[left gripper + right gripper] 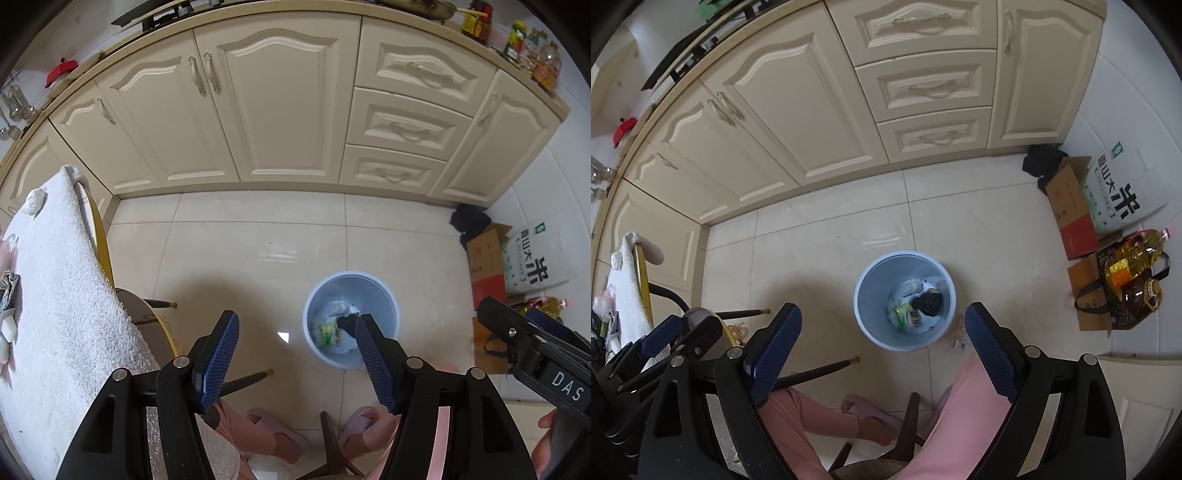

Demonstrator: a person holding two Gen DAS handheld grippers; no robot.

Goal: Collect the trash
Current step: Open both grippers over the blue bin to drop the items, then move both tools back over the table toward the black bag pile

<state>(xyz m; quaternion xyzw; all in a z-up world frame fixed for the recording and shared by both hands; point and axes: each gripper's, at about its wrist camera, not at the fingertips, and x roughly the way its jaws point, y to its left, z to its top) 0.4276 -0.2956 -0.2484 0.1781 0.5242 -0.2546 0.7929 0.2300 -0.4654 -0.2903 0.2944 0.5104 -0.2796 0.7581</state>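
A pale blue bin (871, 280) stands on the tiled floor and holds a black lump (929, 302), a green wrapper (905, 315) and white paper (908, 288). My right gripper (882, 310) hangs above it, pointing down, open wide with nothing between its blue pads. My left gripper (297, 321) is also open and empty, just left of the bin (384, 306). A table under a white towel (55, 277) at the left carries a crumpled tissue (35, 201) and a wrapper (9, 288). A small clear scrap (960, 339) lies on the floor beside the bin.
Cream cabinets (277, 110) run along the far side. Cardboard boxes (1071, 210), a rice bag (1119, 192) and oil bottles (1134, 266) fill the right corner. A person's legs in pink trousers (964, 406), slippers (280, 432) and dark chair legs (820, 369) are below me.
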